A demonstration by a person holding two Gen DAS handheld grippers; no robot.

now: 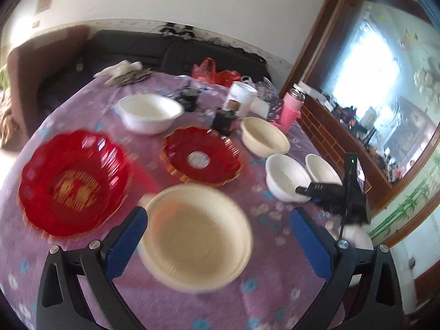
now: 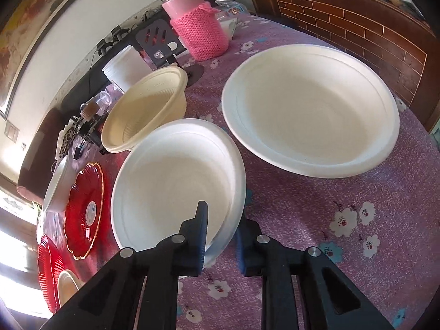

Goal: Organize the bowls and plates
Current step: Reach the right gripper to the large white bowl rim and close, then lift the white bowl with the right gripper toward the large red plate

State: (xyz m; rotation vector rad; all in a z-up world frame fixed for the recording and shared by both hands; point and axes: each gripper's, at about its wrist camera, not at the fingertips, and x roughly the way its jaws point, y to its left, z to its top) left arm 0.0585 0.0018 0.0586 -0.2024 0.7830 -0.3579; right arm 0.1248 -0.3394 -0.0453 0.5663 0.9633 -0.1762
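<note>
Left wrist view. My left tool (image 1: 217,243) has its blue pads wide apart over the tabletop (image 1: 269,297), with a cream bowl (image 1: 196,236) seen between them; the picture is blurred, and I cannot tell whether the bowl is touched. Beyond it lie a large red plate (image 1: 73,178) at left and a smaller red plate (image 1: 202,155) at centre, each on the purple flowered cloth. A white bowl (image 1: 150,112) sits farther back, a second cream bowl (image 1: 264,134) to its right. At right, my right tool (image 1: 308,192) reaches in as a dark shape with one finger over the rim of a white bowl (image 1: 284,177); another white bowl (image 1: 320,167) stands just beside that one. A pink bottle (image 1: 291,107) stands near the far edge.

Right wrist view. Only here is the grip plain: my right tool (image 2: 221,236) is clamped on the near rim of the white bowl (image 2: 176,176), one pad inside the bowl, the other outside. The neighbouring white bowl (image 2: 310,107) rests apart at right, flat on the cloth. The cream bowl (image 2: 145,107) appears behind, the smaller red plate (image 2: 84,209) at left, and the pink bottle (image 2: 198,19) wears a knitted sleeve. The left tool does not appear in this view.
</note>
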